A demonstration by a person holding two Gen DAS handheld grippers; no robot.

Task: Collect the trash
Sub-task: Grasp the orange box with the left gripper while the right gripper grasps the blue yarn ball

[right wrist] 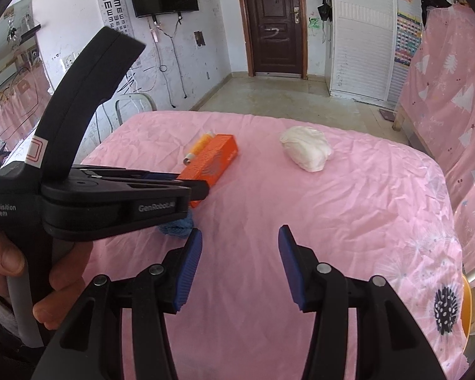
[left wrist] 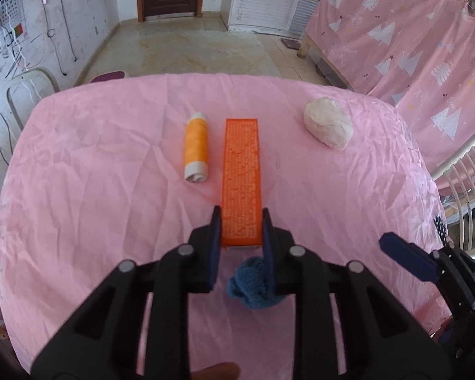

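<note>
On the pink tablecloth lies a long orange box, and my left gripper is shut on its near end, pads pressed to both sides. A blue knitted ball sits under the left fingers. An orange thread spool lies left of the box; a white crumpled wad rests far right. In the right wrist view, the left gripper grips the box beside the blue ball. My right gripper hangs open over bare cloth, the wad ahead of it.
A metal chair stands beyond the table's left edge and a white slatted chair at its right. A pink patterned curtain hangs at the far right. Tiled floor leads to a dark door.
</note>
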